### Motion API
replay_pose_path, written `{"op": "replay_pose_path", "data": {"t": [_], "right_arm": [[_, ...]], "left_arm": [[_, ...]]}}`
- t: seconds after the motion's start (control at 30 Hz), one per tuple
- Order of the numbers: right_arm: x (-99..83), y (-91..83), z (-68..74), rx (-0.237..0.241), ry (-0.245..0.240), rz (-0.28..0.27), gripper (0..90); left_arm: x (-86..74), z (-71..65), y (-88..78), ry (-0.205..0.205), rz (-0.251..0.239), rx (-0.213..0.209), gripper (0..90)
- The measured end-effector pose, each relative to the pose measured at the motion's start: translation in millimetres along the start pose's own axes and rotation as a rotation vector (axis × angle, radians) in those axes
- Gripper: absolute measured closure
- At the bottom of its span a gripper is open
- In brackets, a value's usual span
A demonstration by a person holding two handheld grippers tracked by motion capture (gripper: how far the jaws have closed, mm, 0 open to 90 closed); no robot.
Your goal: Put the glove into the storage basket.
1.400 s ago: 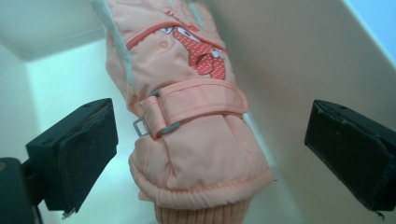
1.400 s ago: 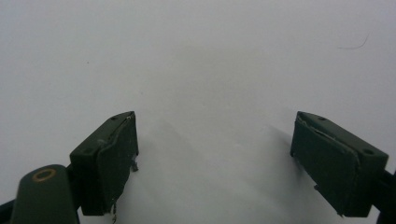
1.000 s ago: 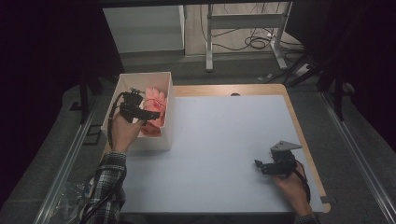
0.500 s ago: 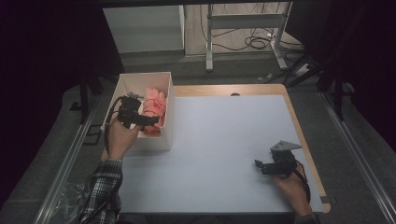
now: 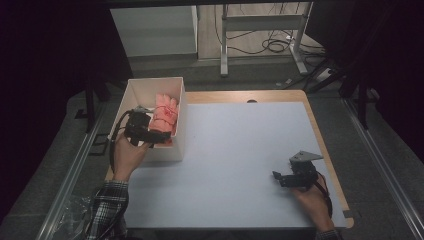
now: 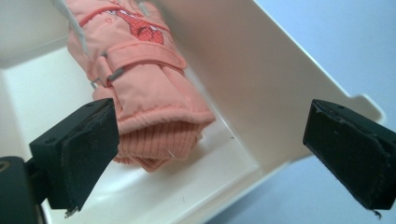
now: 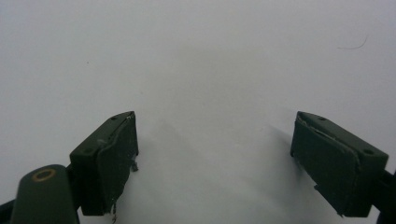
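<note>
A pair of pink padded gloves (image 5: 165,116) with knit cuffs lies in a white open-top box (image 5: 131,95) at the table's left edge. My left gripper (image 5: 159,134) hovers over the near end of the box, open. In the left gripper view its jaws stand wide apart around the glove's (image 6: 149,93) cuff and the box's side wall (image 6: 261,84); the left pad (image 6: 88,149) sits beside the cuff without squeezing it. My right gripper (image 5: 278,179) rests low over the white tabletop at the near right, open, with nothing between its pads (image 7: 116,158).
The white table surface (image 5: 240,150) has a wooden rim along its far and right edges. Beyond the table are a pale cabinet (image 5: 155,30), a metal frame (image 5: 260,30) and floor cables. Metal rails run along both sides.
My left hand and gripper have shifted toward the near end of the box. The gloves, the box and the right gripper have stayed where they were.
</note>
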State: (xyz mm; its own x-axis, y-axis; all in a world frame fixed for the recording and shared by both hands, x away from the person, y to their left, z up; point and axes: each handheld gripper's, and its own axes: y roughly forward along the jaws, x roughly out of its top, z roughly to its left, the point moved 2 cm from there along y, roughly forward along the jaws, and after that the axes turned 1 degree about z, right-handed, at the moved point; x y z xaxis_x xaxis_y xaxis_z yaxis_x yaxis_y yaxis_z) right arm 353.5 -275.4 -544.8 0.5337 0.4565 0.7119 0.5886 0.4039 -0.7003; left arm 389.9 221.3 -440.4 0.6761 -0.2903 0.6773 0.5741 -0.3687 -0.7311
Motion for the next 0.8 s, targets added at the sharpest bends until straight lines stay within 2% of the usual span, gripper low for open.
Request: {"op": "replay_pose_path", "data": {"t": [0.47,0.8], "right_arm": [[0.0,-0.1,0.0,-0.001,-0.001,0.002,15.2],[0.1,-0.2,0.2,-0.001,0.000,0.002,15.2]], "left_arm": [[-19.4,-9.2,-10.7,0.015,-0.025,-0.010,4.0],[-34.0,-18.8,-18.9,0.036,-0.022,-0.023,3.9]]}}
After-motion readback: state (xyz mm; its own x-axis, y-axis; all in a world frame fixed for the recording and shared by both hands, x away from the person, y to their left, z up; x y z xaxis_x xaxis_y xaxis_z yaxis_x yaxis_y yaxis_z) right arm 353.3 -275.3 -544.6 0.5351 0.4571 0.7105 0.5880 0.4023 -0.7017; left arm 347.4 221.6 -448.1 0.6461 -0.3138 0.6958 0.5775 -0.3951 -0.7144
